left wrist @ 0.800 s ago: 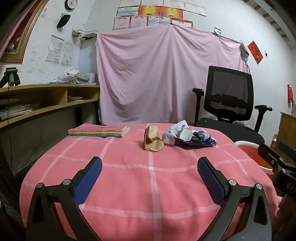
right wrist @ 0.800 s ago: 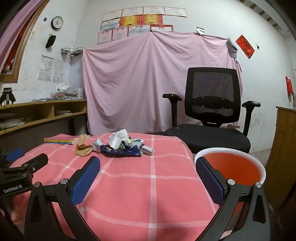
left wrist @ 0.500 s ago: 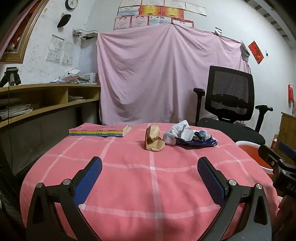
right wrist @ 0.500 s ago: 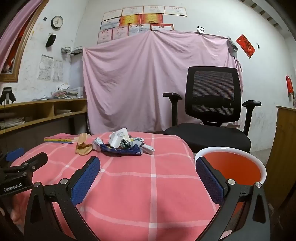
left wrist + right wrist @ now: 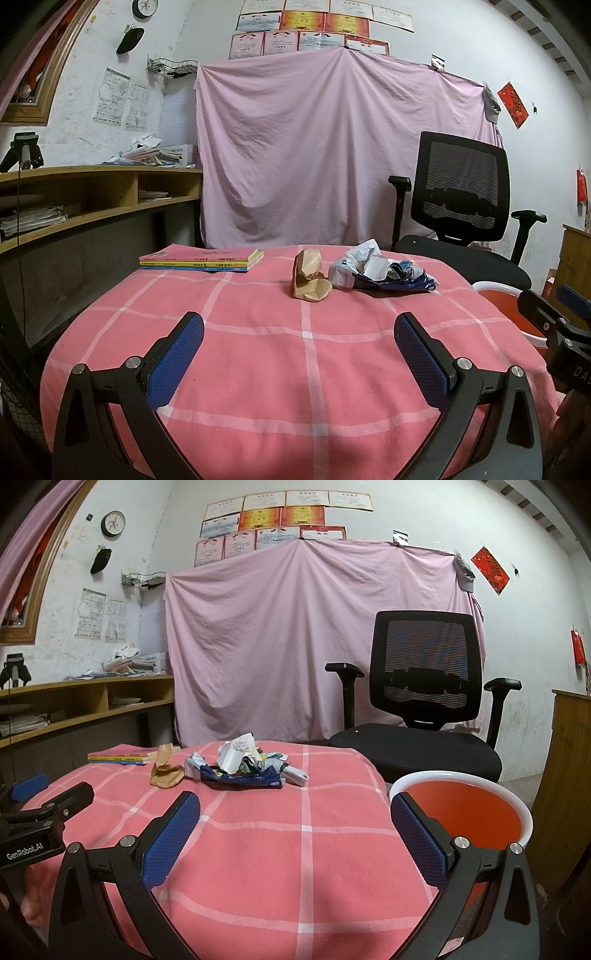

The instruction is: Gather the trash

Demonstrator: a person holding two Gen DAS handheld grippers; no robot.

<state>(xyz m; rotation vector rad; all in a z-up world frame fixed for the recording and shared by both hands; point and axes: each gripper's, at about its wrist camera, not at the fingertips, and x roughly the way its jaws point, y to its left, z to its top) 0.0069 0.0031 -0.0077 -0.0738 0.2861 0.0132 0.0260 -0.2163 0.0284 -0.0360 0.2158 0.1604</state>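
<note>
A crumpled brown paper bag (image 5: 309,281) (image 5: 165,767) lies at the far side of the pink checked tablecloth (image 5: 310,354). Right beside it sits a heap of crumpled wrappers (image 5: 380,271) (image 5: 243,766), white paper on a dark blue packet. An orange bin with a white rim (image 5: 465,808) (image 5: 498,299) stands off the table's right edge. My left gripper (image 5: 299,325) hovers open over the near cloth, nothing between its blue pads. The right gripper (image 5: 295,805) is open too, empty, its right finger in front of the bin.
A stack of thin books (image 5: 201,259) rests at the table's far left. A black office chair (image 5: 424,701) stands behind the table's right side, before a hung pink sheet (image 5: 332,147). Wooden shelves (image 5: 74,199) run along the left wall.
Both views have shifted only slightly; the trash and bin sit a touch lower in frame. Both grippers stay open and nothing on the table has moved.
</note>
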